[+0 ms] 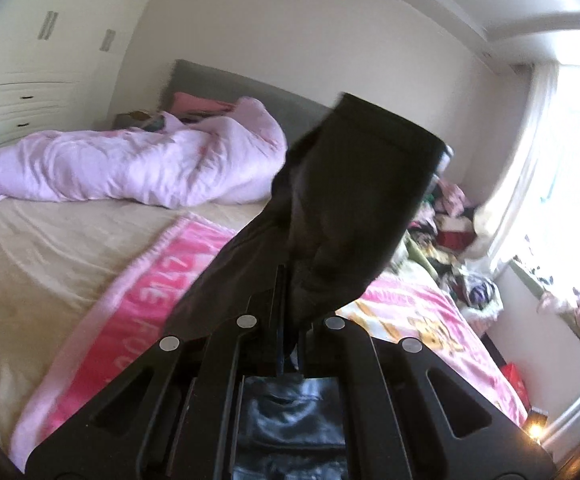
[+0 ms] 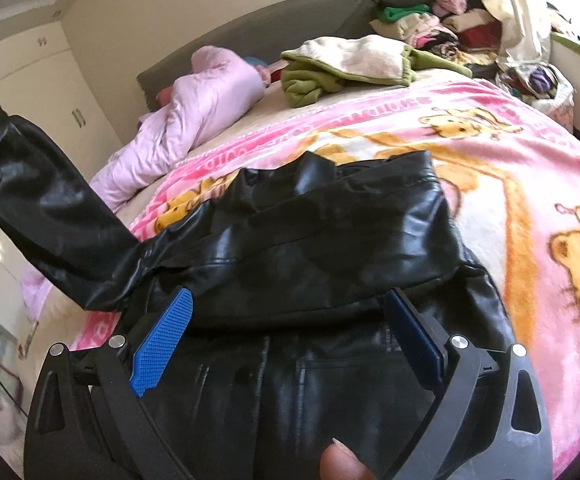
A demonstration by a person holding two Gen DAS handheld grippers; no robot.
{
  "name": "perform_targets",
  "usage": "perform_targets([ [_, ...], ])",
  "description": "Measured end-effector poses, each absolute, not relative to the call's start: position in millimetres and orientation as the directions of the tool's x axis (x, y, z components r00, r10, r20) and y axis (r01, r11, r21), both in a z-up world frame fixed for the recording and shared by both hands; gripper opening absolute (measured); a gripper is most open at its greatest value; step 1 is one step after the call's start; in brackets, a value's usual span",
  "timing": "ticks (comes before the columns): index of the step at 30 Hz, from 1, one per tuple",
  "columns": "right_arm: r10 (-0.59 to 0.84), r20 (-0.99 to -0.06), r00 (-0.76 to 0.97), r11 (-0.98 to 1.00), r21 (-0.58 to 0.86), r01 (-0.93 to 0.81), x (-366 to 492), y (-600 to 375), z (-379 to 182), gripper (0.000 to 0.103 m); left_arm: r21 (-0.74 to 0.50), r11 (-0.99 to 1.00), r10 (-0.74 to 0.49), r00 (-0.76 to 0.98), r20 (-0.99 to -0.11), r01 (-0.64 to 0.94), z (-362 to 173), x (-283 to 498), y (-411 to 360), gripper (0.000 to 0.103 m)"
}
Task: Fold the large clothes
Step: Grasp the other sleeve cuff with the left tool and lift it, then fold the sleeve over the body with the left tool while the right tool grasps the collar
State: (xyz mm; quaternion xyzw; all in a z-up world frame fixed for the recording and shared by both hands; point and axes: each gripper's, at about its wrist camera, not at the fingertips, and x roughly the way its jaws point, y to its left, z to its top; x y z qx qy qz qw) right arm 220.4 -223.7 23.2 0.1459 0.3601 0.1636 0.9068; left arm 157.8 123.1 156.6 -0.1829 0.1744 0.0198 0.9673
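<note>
jacket (image 2: 310,240): black leather, on the bed's pink blanket (image 2: 530,200). left hand-held gripper (image 1: 286,280) clamped on its raised sleeve (image 1: 350,200); right hand-held gripper (image 2: 290,320) wide open, empty. risk: slick sleeve slips free, fold collapses.

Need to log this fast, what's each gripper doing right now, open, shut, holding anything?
Left gripper: shut on the black jacket sleeve, lifted off the bed.
Right gripper: open, holding nothing, over the black jacket.
</note>
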Motion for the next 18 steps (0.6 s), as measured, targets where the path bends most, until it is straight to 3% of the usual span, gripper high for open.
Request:
perform_targets([
  [18, 0.32, -0.603, 0.731, 0.886, 0.463, -0.005, 231, -304, 9, 0.096, -0.116, 0.988, -0.154, 0.794, -0.588, 0.105, 55, 219, -8, 0.0],
])
